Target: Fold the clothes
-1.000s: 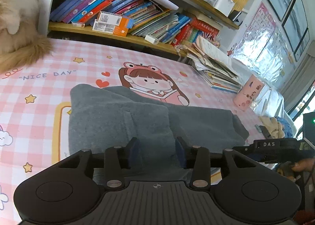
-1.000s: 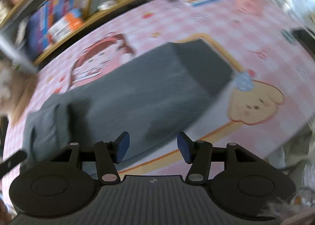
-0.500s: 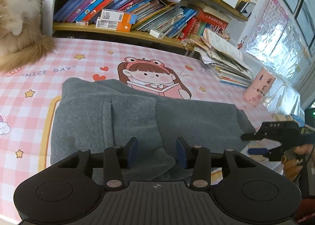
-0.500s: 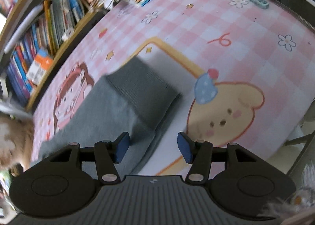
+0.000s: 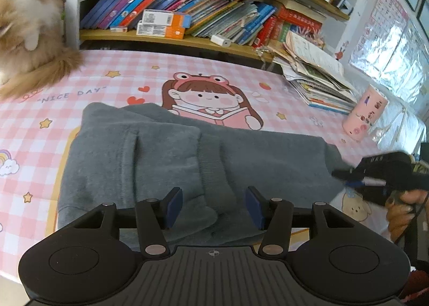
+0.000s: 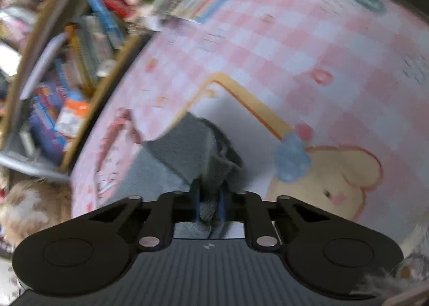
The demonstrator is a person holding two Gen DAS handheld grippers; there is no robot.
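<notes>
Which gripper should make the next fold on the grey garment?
Right. The right gripper is closing on the far end of the grey garment, cloth between its pads. The left gripper is opening, nothing gripped, so it likely only follows.

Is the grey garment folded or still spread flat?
Partly folded: the grey garment has one layer doubled over on its left side, while its far end is pinched in the right gripper.

Worktop cover (image 5: 112,64): pink-and-white check, printed with yellow stars, red hearts and a cartoon girl (image 5: 211,102) in pink. Garment (image 5: 161,156): plain grey, ribbed cuff. Tongs, left (image 5: 213,205) and right (image 6: 209,202): black bodies, blue pads. Cup (image 5: 364,113) near the right edge: pale pink, dark motifs. Cat (image 5: 29,35) at the far left corner: ginger and cream.
</notes>
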